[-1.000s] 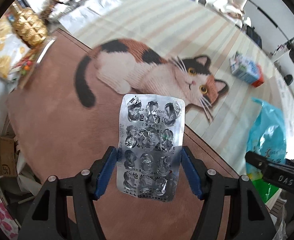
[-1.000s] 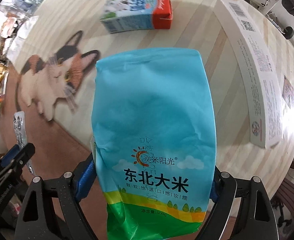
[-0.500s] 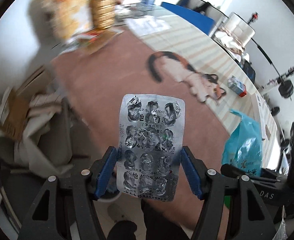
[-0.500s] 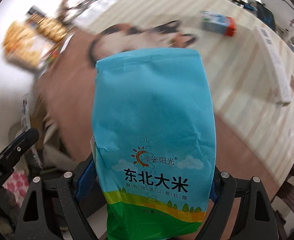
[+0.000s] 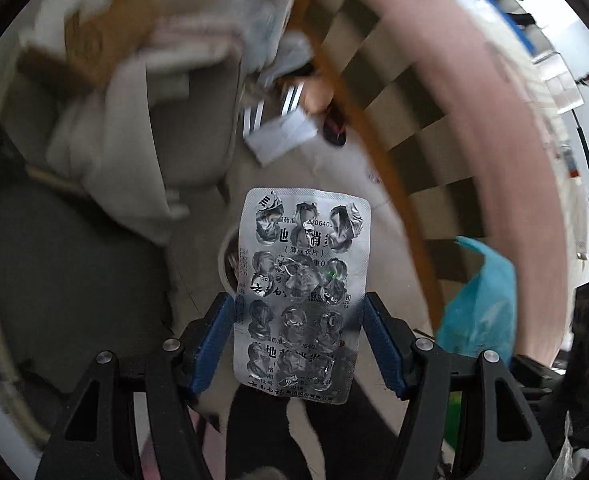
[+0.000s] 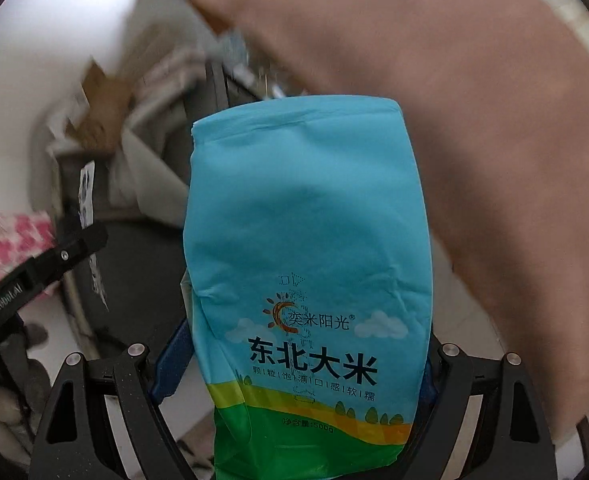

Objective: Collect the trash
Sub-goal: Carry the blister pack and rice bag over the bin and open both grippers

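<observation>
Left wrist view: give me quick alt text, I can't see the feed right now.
The left gripper is clamped on an emptied silver blister pack, held upright between its blue pads. Behind it, blurred by motion, lie floor, crumpled paper and cardboard, and the edge of a pink-brown table. At right, a blue bag hangs from the right gripper.

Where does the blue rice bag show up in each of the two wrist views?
Left wrist view: the blue rice bag is at the right edge, blurred, just right of the blister pack.
Right wrist view: the bag fills the centre, clamped in the right gripper.
Shared landmark: the blister pack, a thin strip at the left in the right wrist view.
</observation>
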Available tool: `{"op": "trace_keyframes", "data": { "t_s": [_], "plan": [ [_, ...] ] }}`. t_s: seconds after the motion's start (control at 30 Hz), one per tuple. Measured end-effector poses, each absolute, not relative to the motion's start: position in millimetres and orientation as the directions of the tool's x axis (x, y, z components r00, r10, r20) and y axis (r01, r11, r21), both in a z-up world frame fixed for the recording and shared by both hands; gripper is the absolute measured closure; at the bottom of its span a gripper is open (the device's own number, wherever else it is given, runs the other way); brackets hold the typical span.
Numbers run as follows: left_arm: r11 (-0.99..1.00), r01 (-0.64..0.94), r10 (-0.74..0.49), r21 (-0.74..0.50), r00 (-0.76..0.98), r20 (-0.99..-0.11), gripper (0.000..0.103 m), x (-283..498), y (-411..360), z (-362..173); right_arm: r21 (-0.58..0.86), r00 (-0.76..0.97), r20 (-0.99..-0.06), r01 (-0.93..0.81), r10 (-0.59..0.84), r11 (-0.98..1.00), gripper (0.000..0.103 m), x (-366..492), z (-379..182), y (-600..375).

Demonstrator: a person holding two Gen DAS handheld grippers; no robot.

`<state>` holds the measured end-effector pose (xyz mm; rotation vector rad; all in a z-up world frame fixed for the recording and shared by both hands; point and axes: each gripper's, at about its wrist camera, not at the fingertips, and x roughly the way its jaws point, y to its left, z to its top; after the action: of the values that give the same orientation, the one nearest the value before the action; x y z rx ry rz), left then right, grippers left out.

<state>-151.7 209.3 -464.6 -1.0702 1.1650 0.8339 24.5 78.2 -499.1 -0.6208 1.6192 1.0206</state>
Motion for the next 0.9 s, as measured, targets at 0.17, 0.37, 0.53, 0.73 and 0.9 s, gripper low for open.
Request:
{"op": "trace_keyframes", "data": {
  "t_s": [0.17, 0.37, 0.53, 0.73, 0.9],
  "plan": [
    [0.176, -0.941, -0.132, -0.287, 0.267, -0.955, 0.040, -171, 233, -593, 0.276, -0.312, -0.950, -0.819, 0.012, 0.503, 0.014, 5, -633, 96],
    [0.087, -0.947, -0.212, -0.310, 0.286, -0.934, 0.002, -179, 263, -744, 0.315, -0.397, -0.916, -0.798, -0.054, 0.514, 0.014, 8, -799, 123],
    [0.071, -0.967, -0.190, -0.243, 0.226, -0.955, 0.002, -191, 274, -807, 0.343, -0.449, -0.886, -0.802, -0.115, 0.489, 0.008, 1, -895, 143],
    [0.144, -0.987, -0.085, -0.067, 0.055, -0.995, 0.002, -209, 258, -799, 0.354, -0.435, -0.898, -0.809, -0.073, 0.469, 0.000, -4, -906, 159],
    [0.176, -0.984, -0.054, 0.018, -0.028, -0.998, 0.002, -214, 240, -772, 0.246, -0.313, -0.945, -0.875, -0.099, 0.418, 0.000, -2, -884, 156]
  ]
}}
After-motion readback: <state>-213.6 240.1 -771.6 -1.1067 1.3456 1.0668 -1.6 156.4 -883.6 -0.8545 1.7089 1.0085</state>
